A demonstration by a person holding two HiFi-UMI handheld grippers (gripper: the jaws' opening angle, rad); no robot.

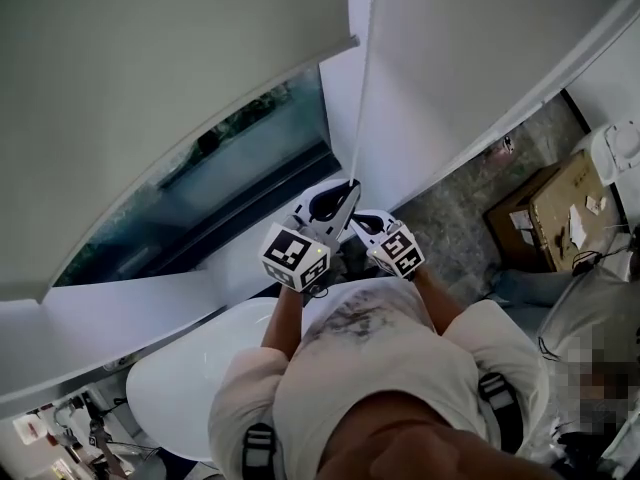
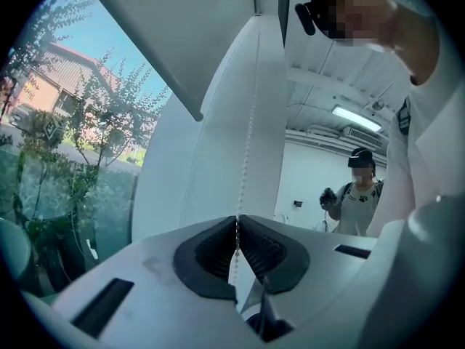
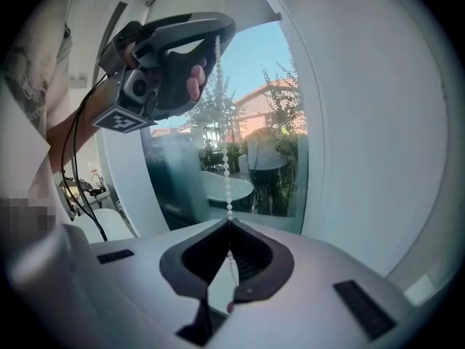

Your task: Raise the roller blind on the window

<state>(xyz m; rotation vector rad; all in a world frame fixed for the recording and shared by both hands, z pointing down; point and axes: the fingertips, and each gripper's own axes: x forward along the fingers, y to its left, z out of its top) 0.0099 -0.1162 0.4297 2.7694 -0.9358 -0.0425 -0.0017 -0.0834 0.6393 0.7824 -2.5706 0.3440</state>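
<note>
Roller blind [image 1: 150, 88] is hanging partly down; left gripper [image 2: 237, 220] and right gripper [image 3: 229, 224] are both clamping one bead chain [image 3: 227, 166].

Tight spot on the bead chain [image 1: 357, 118]: 2 grippers clamped on it, left gripper [image 1: 350, 192] above, right gripper [image 1: 366, 224] just beneath, barely any chain free between them. The white pillar [image 1: 338, 98] stands close behind the chain, so there is little room on that side. Leftward, the air before the glass [image 1: 230, 168] is open up to the roller blind [image 1: 150, 88] and its bottom edge. Down low a white table [image 1: 180, 373] crowds the sill, and a cardboard box [image 1: 555, 213] lies well off to the right.
</note>
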